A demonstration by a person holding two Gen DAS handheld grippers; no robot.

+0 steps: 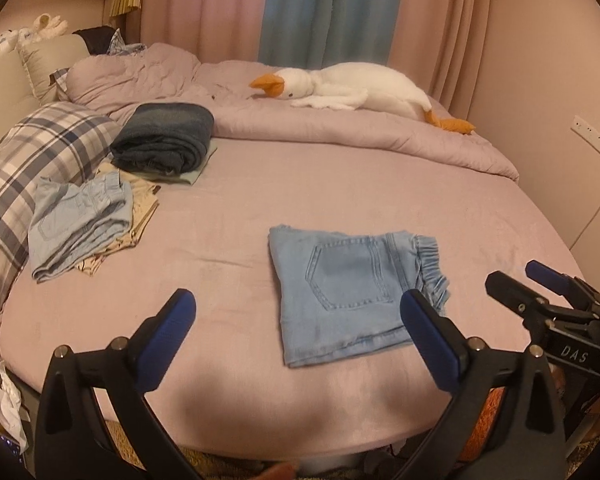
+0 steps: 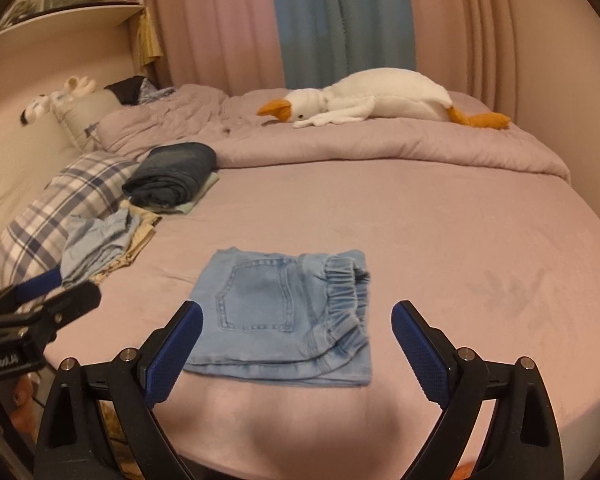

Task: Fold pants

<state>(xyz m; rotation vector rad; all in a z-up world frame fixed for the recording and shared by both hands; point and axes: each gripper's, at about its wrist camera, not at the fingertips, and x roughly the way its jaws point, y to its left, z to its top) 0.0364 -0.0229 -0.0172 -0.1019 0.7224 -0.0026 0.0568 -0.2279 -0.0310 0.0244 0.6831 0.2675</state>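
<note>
My left gripper (image 1: 298, 312) and right gripper (image 2: 297, 320) gape empty above folded jeans (image 2: 288, 312). Only the left view shows a wall socket (image 1: 594, 140)

Pants (image 2: 284, 312) matt denim; bed sheet (image 2: 440, 240) seemingly soft, velvety cloth.

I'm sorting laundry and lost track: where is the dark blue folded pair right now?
In both views the dark folded jeans lie far left on the bed, atop a pale green garment, between the plaid pillow and the lilac duvet.
</note>
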